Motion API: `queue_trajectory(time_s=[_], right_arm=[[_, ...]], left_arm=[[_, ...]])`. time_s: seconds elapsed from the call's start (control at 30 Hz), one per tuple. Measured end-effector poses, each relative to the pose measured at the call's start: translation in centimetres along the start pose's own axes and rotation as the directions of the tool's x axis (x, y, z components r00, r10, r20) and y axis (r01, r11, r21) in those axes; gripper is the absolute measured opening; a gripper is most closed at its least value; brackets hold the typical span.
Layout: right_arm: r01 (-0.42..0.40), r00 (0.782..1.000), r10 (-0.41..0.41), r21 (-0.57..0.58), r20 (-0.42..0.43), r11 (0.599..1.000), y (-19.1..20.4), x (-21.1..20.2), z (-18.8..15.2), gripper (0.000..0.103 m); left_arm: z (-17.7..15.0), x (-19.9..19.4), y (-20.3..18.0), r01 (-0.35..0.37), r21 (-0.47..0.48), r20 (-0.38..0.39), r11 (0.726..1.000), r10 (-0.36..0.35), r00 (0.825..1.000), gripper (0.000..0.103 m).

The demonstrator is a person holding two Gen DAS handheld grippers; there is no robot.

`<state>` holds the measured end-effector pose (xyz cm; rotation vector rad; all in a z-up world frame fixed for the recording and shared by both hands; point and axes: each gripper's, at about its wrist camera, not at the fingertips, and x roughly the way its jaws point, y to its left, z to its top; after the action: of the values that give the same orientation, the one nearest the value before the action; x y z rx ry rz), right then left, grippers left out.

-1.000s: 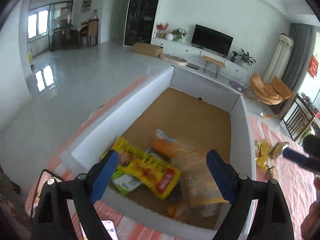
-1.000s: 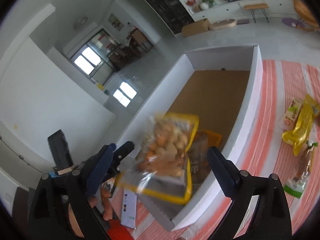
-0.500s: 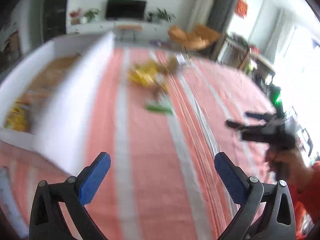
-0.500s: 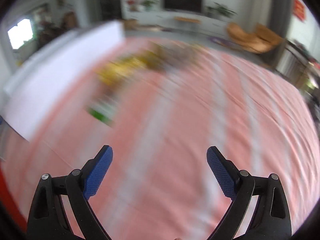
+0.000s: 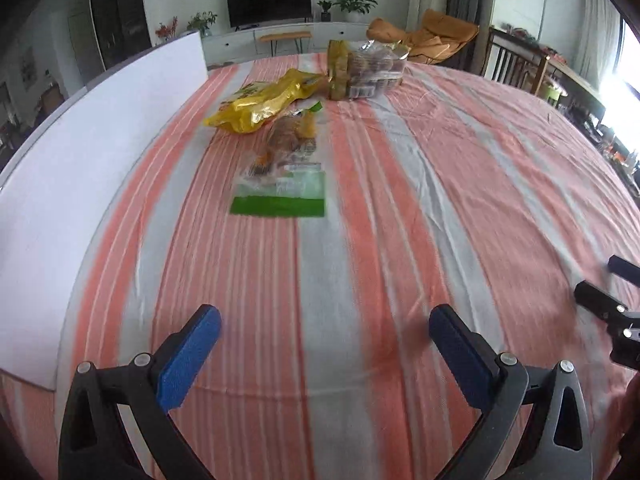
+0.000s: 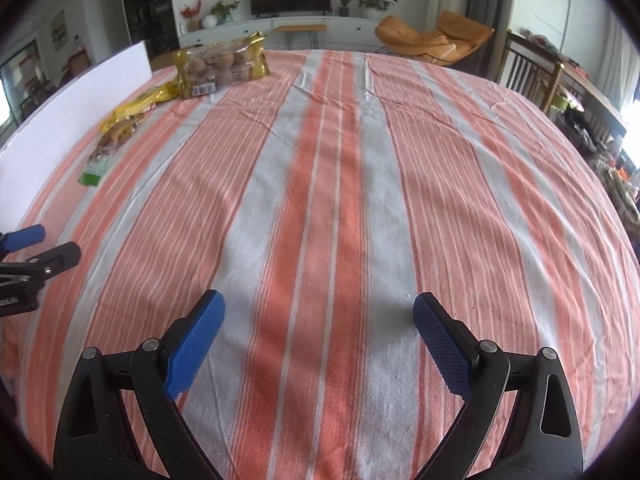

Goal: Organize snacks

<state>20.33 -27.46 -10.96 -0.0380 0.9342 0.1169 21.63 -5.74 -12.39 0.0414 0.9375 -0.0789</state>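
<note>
With both tools empty over the striped cloth (image 5: 360,240), the fetching of another snack is beginning. The white box (image 5: 100,152) is standing at the left, the brown-cake bag (image 5: 368,70) farthest, the yellow bag (image 5: 260,104) and green-edged packet (image 5: 284,176) nearer. The left gripper (image 5: 324,336) and right gripper (image 6: 318,322) are gaping wide, holding nothing. The next move is calling for a forward reach. No print is proving readable.
</note>
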Motion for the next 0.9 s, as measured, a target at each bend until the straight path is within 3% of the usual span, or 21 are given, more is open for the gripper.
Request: queue_trajectory(time_s=[0.9], right_arm=[[-0.003,1.0,0.003,0.005,-0.005,1.0,-0.02,0.42,0.22,0.1]], left_arm=[[0.34,0.55,-0.04,-0.001,-0.006,-0.001,1.0,0.001,1.0,0.103]])
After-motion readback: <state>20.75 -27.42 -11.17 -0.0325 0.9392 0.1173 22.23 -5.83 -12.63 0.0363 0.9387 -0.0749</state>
